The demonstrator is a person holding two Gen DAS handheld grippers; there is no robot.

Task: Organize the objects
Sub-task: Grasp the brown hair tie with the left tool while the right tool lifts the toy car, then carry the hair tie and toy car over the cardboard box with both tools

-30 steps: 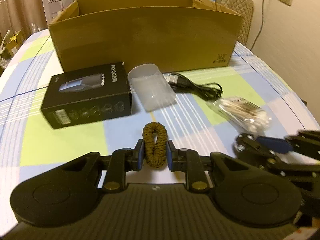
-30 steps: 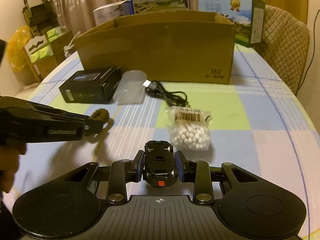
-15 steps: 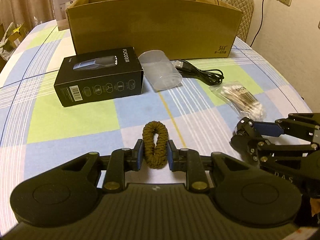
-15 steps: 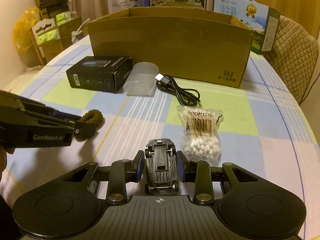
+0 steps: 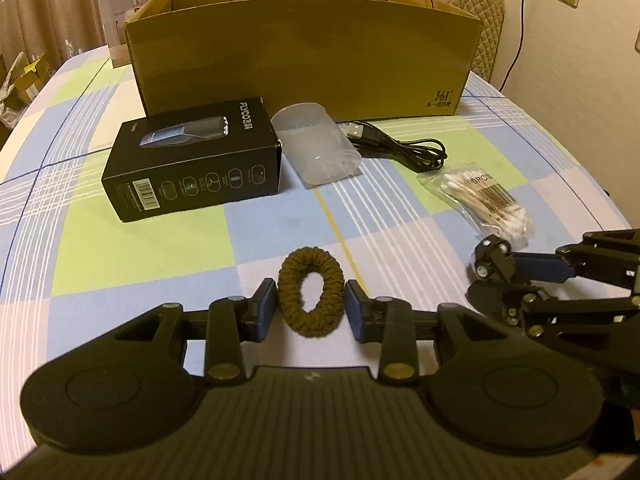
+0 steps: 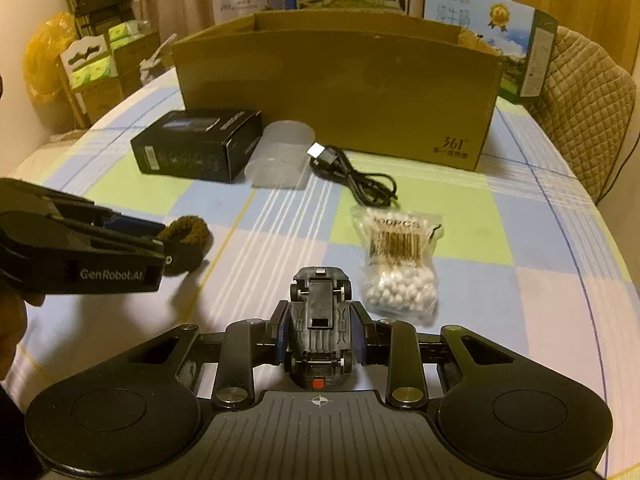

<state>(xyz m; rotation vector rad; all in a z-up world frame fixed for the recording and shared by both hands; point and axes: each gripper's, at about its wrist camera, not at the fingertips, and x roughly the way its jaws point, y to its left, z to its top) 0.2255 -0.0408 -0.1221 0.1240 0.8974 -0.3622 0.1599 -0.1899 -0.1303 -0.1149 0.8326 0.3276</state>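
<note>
A brown braided hair tie [image 5: 289,296] lies on the checked tablecloth between the pads of my left gripper [image 5: 311,312]. Its jaws are opening, and the tie sits as a relaxed ring with a thin gap at the right pad. In the right wrist view, my right gripper [image 6: 320,332] is shut on a black toy car [image 6: 320,300], belly up and nose pointing away. The left gripper [image 6: 162,246] reaches in from the left with the hair tie [image 6: 186,236] at its tip. The right gripper [image 5: 480,276] shows at the right edge of the left wrist view.
A long open cardboard box [image 5: 304,60] stands across the back. In front of it lie a black product box [image 5: 192,160], a translucent cup [image 5: 316,148] on its side, a black USB cable [image 5: 400,148] and a bag of cotton swabs [image 6: 400,264]. Cartons stand behind.
The left jaws have parted and the hair tie has sprung from a squeezed narrow loop into a rounder ring. The right gripper still holds the toy car.
</note>
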